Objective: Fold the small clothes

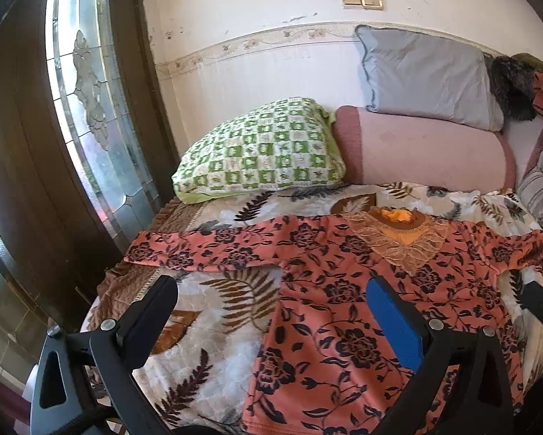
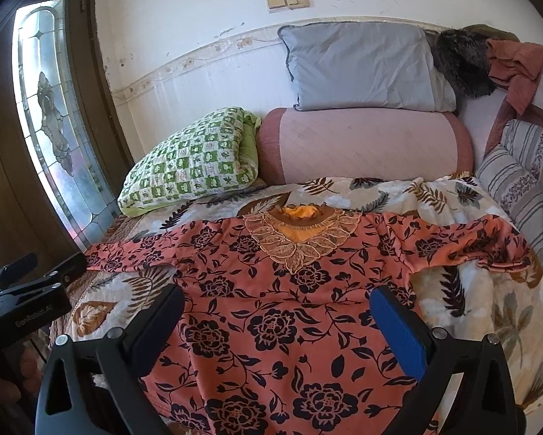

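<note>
Nothing folded yet afaict: the floral top point(image 2: 271, 311) lies spread flat, front up, both sleeves out to the sides, so all folds are still to do (sleeves in, then body over, I'd guess). It fills the centre and lower part of the right wrist view and the centre-right of the left wrist view, resting on the leaf-print bedspread point(image 1: 213, 330). Looks like thin, soft knit, salmon-orange w/ dark rose and vine print, and a gold lace-trimmed neckline point(image 2: 300, 239) w/ orange lining showing at the collar, top-centre of the garment. One sleeve point(image 1: 198, 250) runs toward the left edge of the frame, fairly flat; the other sleeve point(image 2: 481, 246) at right-centre is a bit rumpled near the cuff. Hem sits at the bottom of the frame near me. My left gripper point(image 1: 271, 290) is spread wide, holding nothing, hovering over the hem area w/ one finger over bedspread, the other over fabric. My right gripper point(image 2: 276, 301) is likewise spread wide and empty, both fingers above the body of the top. Can't tell if any fingertip actually touches cloth. Green checked pillow point(image 2: 191, 163), pink bolster point(image 2: 362, 145) and grey pillow point(image 2: 358, 69) sit in the upper half, well apart from the top.
</note>
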Tool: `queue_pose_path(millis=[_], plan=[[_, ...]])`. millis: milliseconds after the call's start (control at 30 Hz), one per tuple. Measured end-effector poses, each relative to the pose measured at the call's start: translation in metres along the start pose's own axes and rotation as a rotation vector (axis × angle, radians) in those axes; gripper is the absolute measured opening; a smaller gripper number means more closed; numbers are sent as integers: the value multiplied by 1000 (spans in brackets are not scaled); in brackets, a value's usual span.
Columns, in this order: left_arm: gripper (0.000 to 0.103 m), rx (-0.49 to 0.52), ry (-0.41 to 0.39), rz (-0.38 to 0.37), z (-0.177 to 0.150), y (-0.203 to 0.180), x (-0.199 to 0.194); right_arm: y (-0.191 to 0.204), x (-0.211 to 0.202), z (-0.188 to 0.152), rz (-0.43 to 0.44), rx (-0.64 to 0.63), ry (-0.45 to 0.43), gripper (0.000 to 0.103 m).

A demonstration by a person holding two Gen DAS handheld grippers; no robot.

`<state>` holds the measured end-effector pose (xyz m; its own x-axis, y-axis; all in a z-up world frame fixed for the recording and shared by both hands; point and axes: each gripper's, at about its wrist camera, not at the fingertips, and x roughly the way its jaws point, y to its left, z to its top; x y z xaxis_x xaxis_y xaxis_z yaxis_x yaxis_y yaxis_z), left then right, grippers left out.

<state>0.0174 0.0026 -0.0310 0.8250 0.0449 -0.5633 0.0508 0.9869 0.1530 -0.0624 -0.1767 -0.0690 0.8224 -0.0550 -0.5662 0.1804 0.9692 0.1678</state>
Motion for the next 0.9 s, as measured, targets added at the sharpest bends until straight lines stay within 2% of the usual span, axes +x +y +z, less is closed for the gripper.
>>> queue_pose_path(millis=[367, 567, 900], plan=[[103, -92, 2, 120, -2, 56, 4, 6, 11, -1, 22, 7, 22, 103], [103, -119, -2, 134, -3, 72, 4, 17, 14, 0, 32, -18, 29, 103], [103, -120, -5, 134, -4, 74, 4, 21, 14, 0, 34, -28, 30, 103]])
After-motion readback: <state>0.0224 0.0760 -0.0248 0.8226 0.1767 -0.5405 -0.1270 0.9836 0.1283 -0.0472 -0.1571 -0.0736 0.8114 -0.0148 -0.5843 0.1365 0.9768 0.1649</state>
